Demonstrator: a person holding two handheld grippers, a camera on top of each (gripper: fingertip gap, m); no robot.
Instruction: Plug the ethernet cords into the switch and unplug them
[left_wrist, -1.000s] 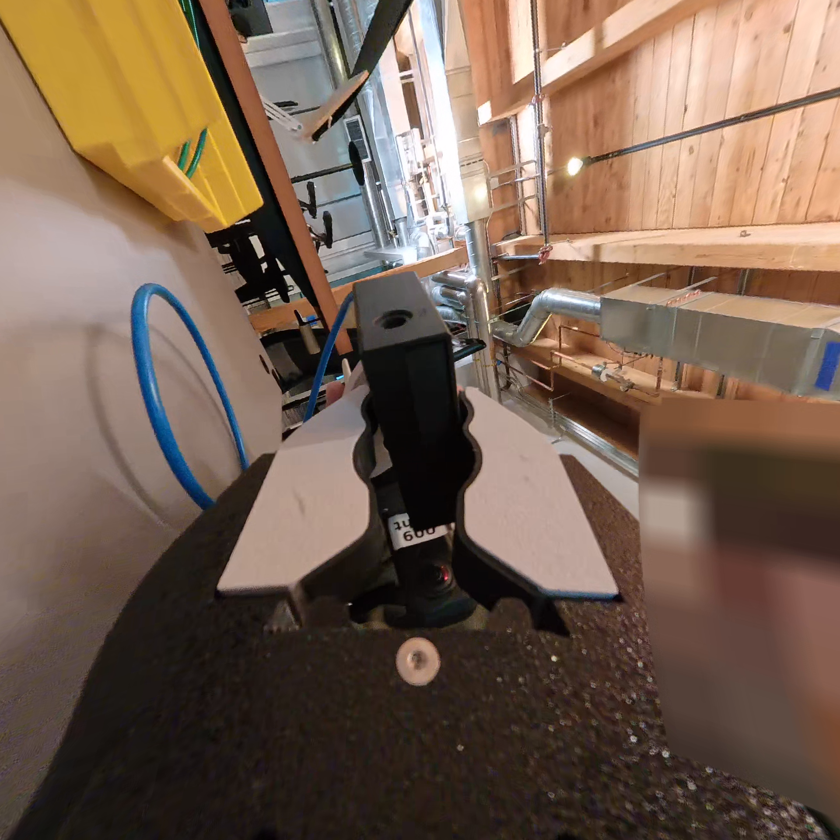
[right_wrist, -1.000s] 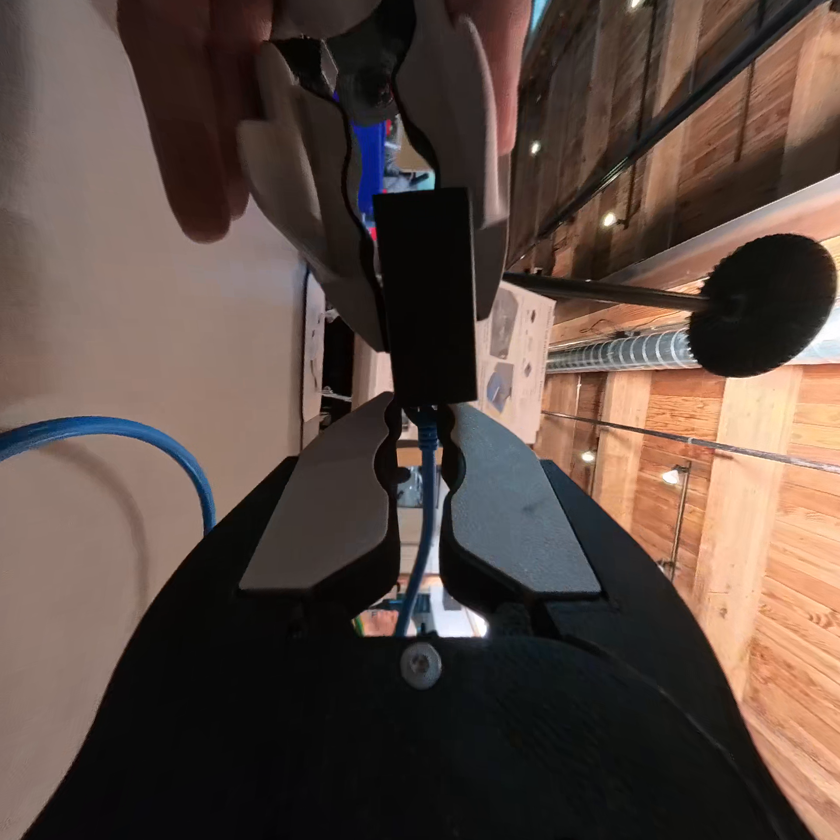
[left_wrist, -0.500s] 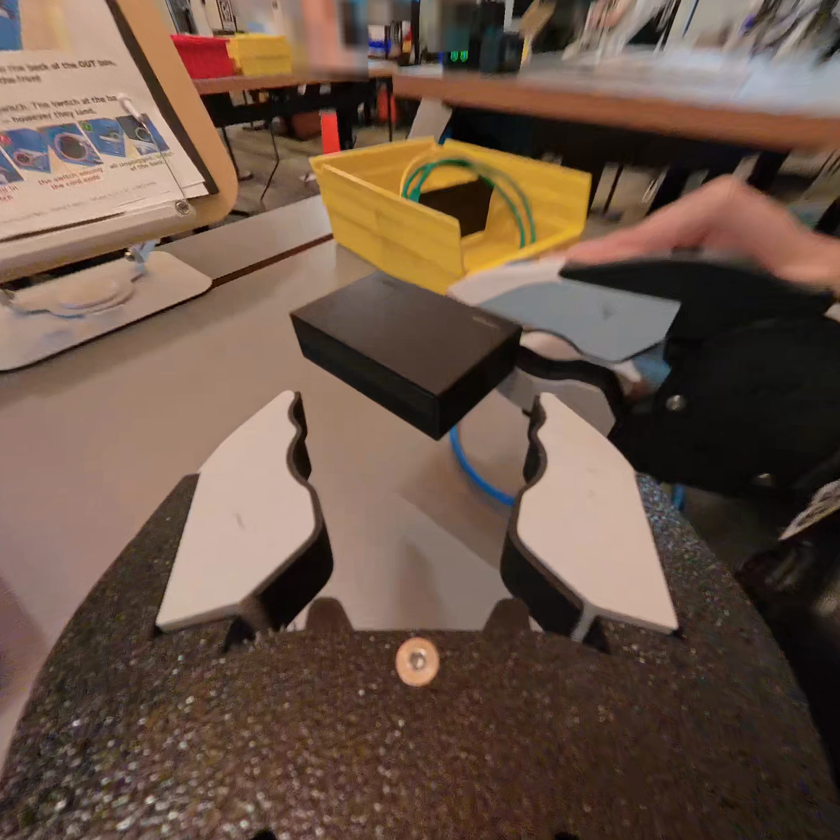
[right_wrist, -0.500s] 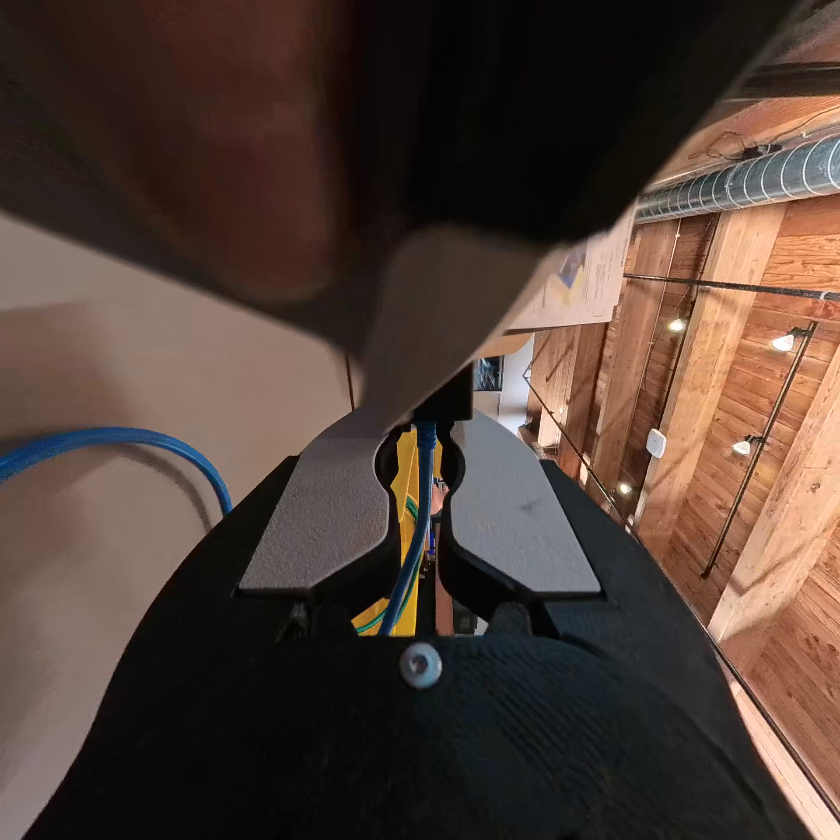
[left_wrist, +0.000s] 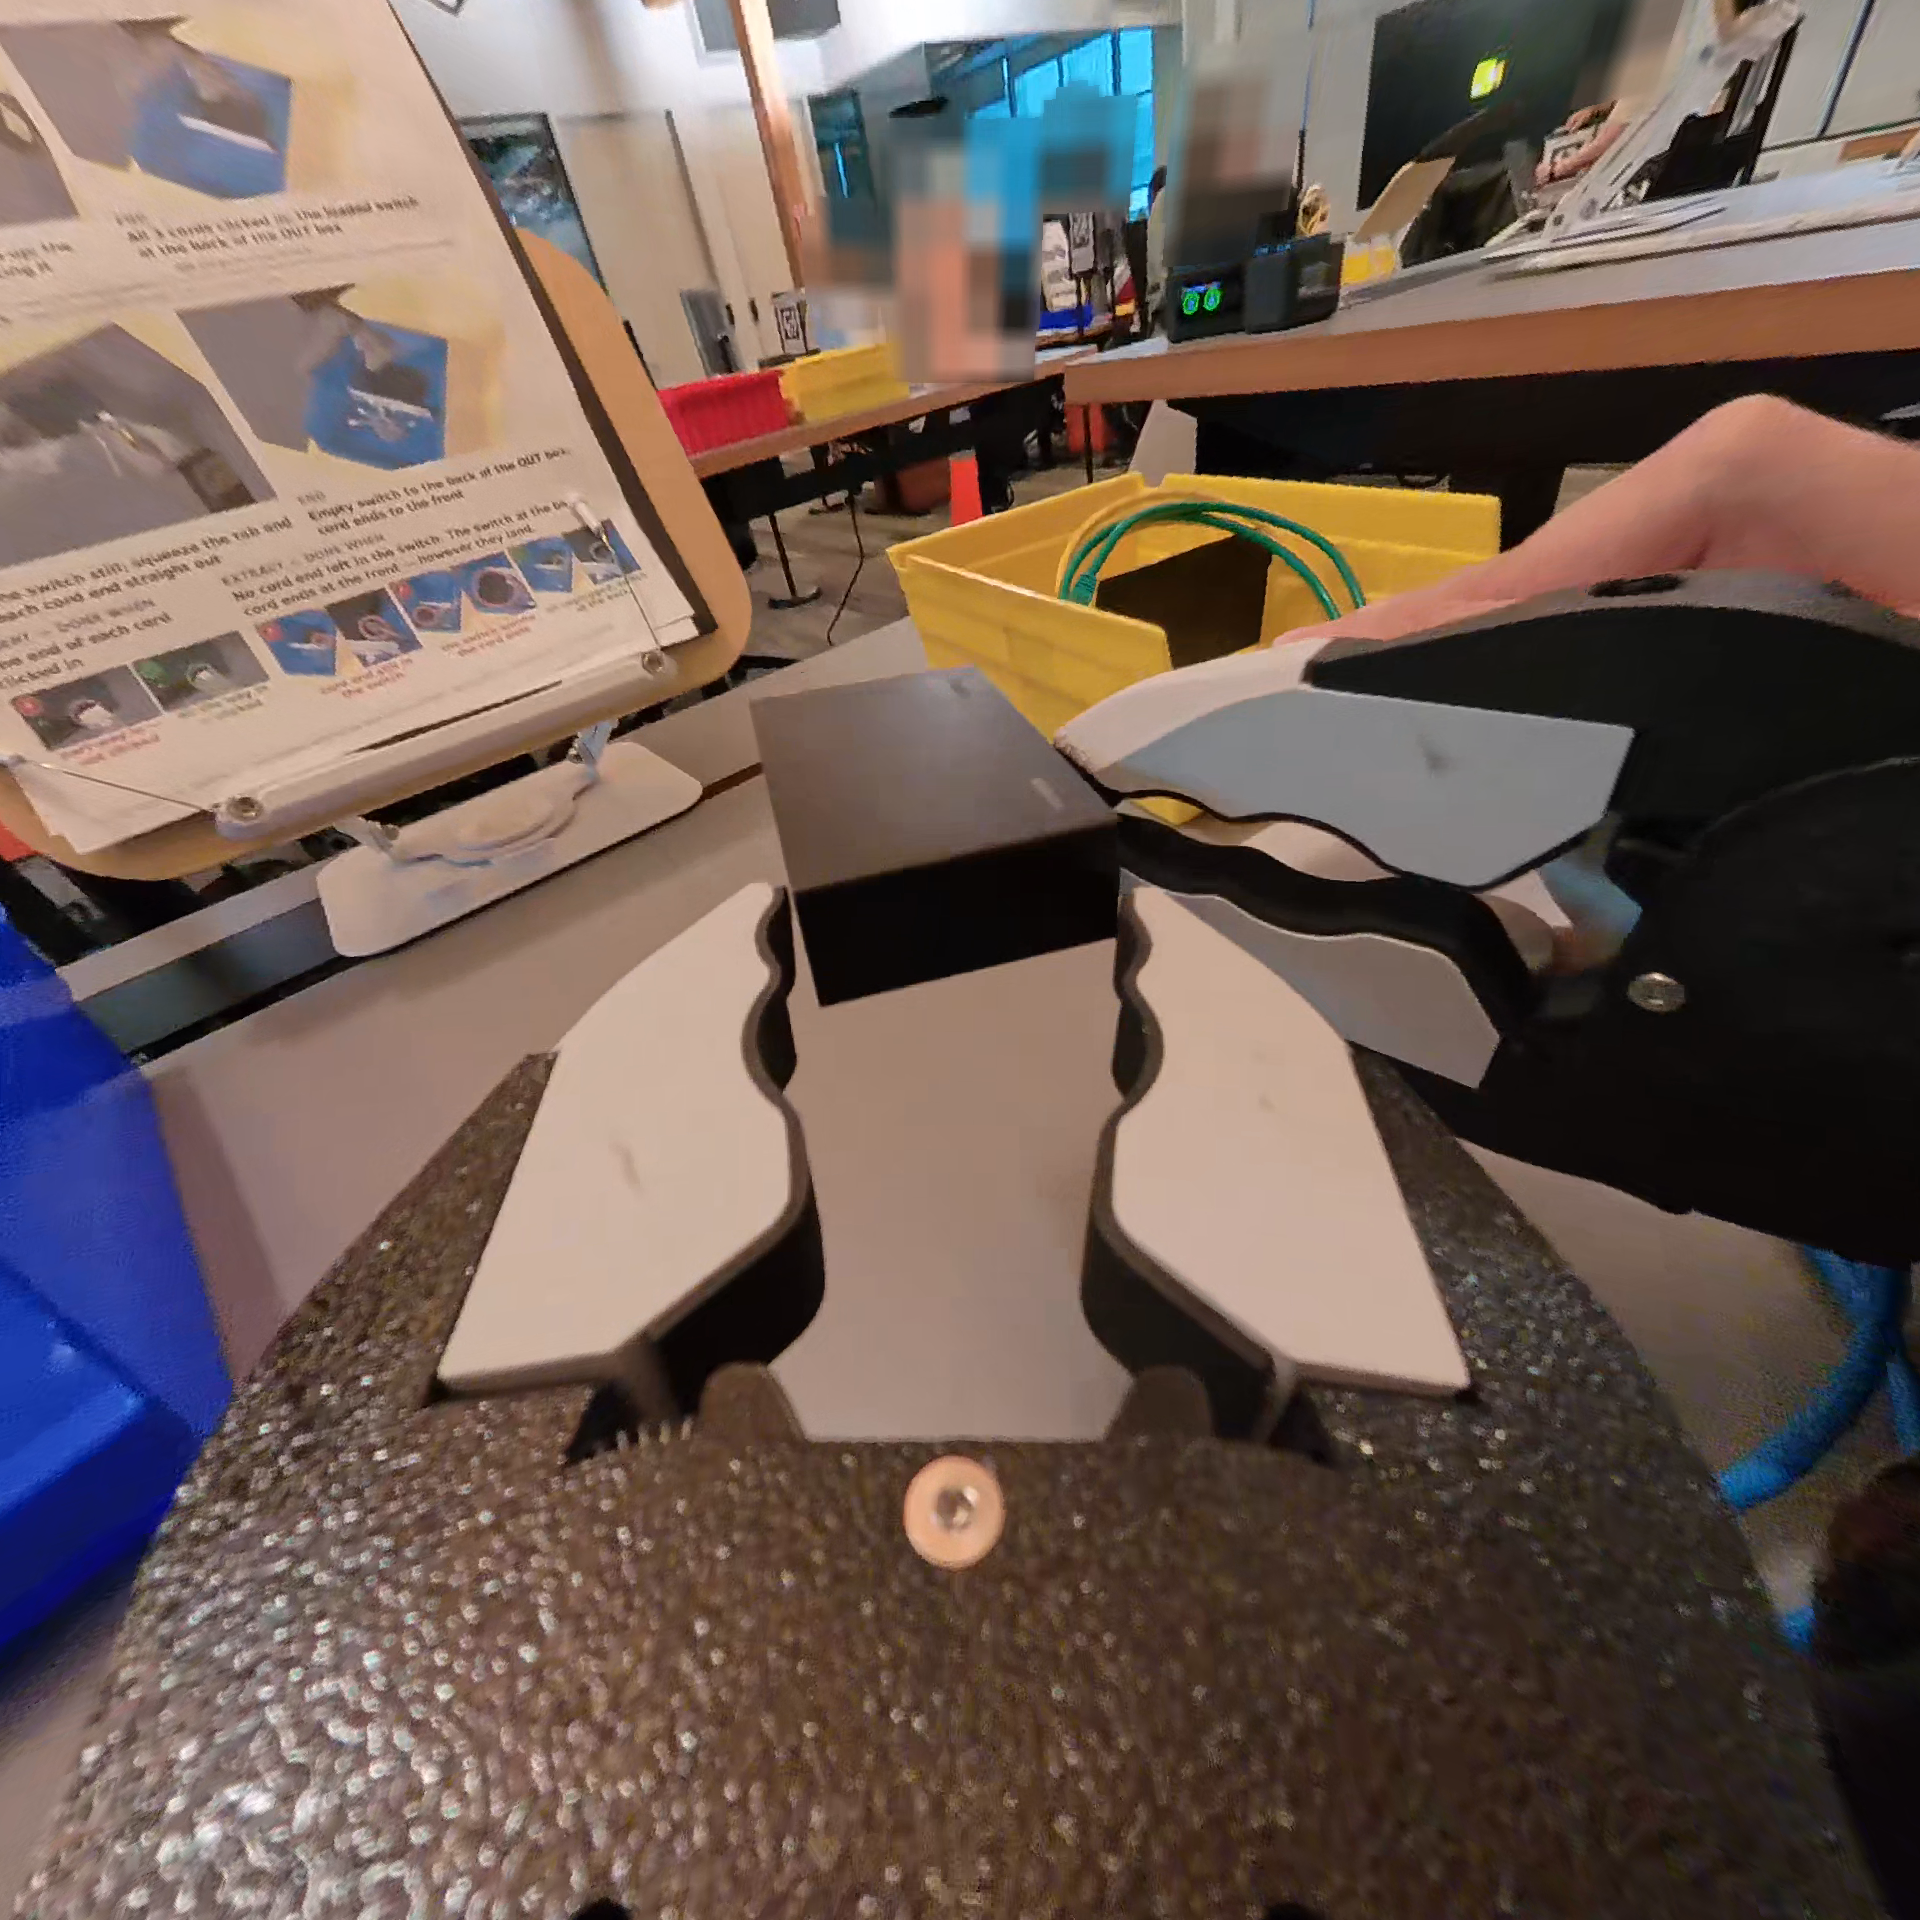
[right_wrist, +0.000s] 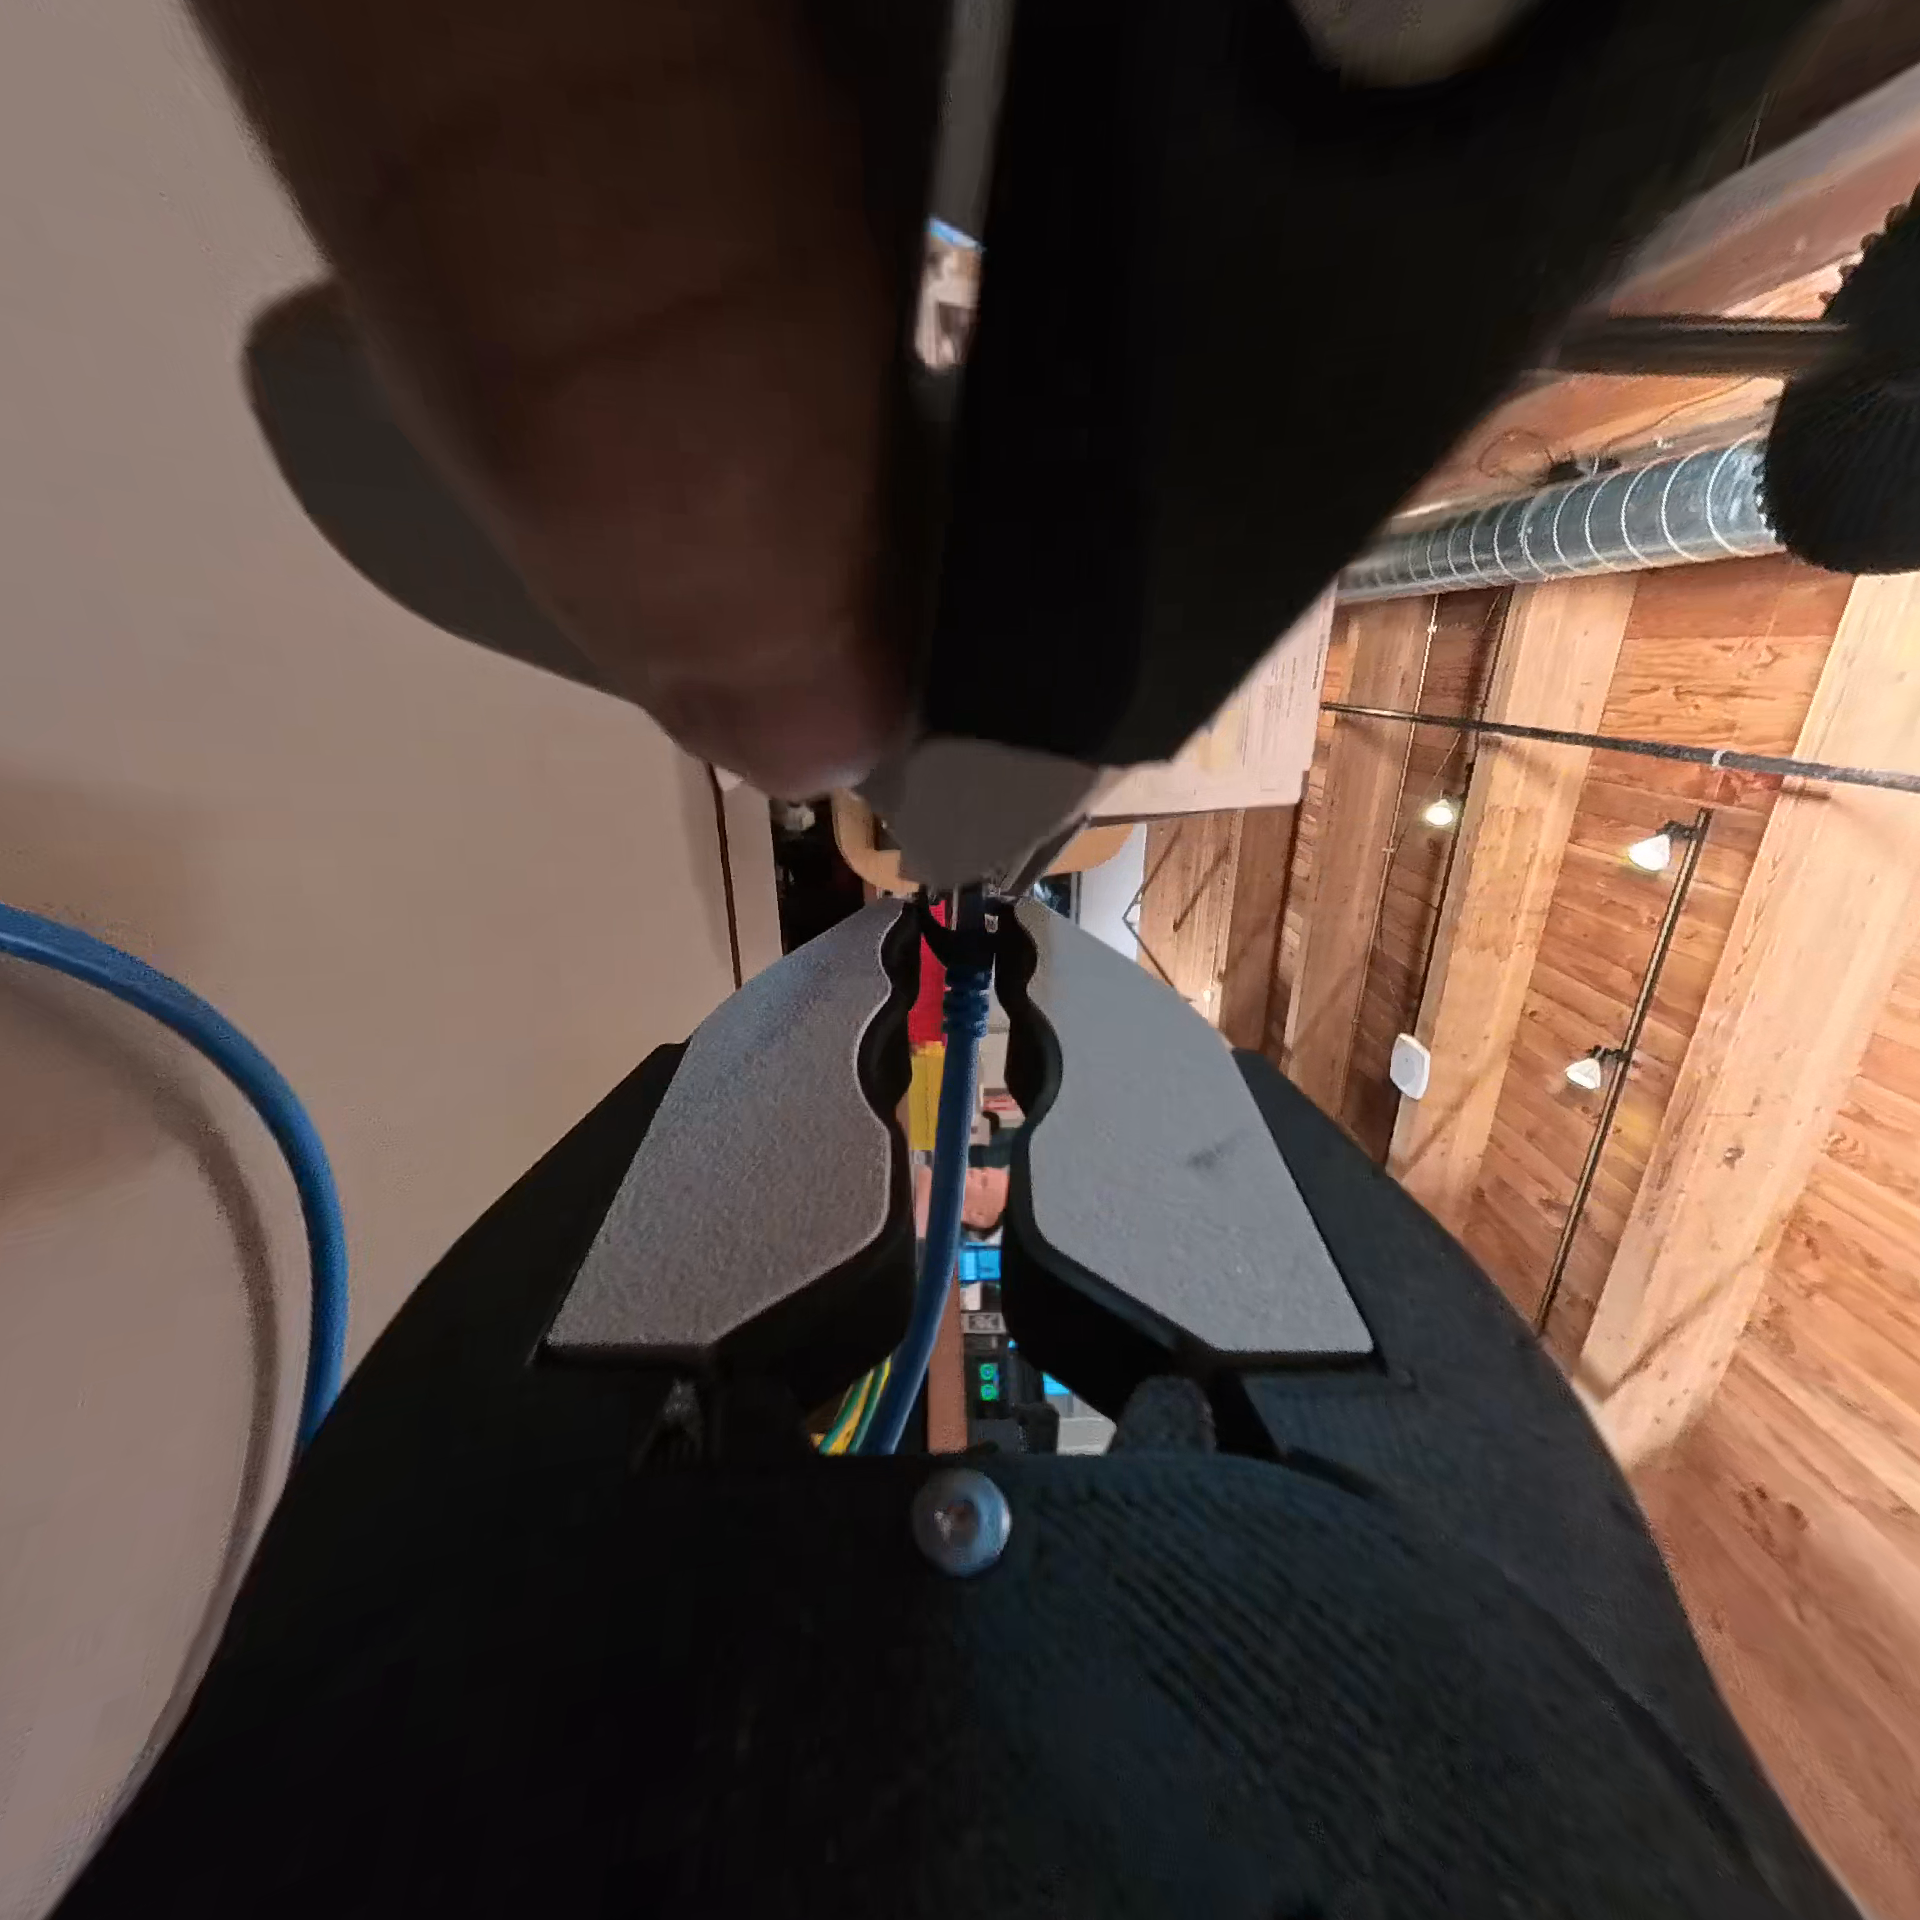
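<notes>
Two tongs in play. Left tongs (left_wrist: 951, 935) spread wide, fingers either side of switch (left_wrist: 914, 790), far tips look to touch its near end, can't quite tell. One switch: plain black box, matte, above grey surface (left_wrist: 935, 1195). Right tongs (right_wrist: 961, 935) pinched narrow on blue cord (right_wrist: 940, 1195), plug end right at switch. Two cords total: blue one looping off to side, green one (left_wrist: 1195, 520) coiled in yellow bin (left_wrist: 1018, 634) behind. Blue bin (left_wrist: 83, 1247) at left edge, instruction sheet (left_wrist: 260, 416) on stand.
</notes>
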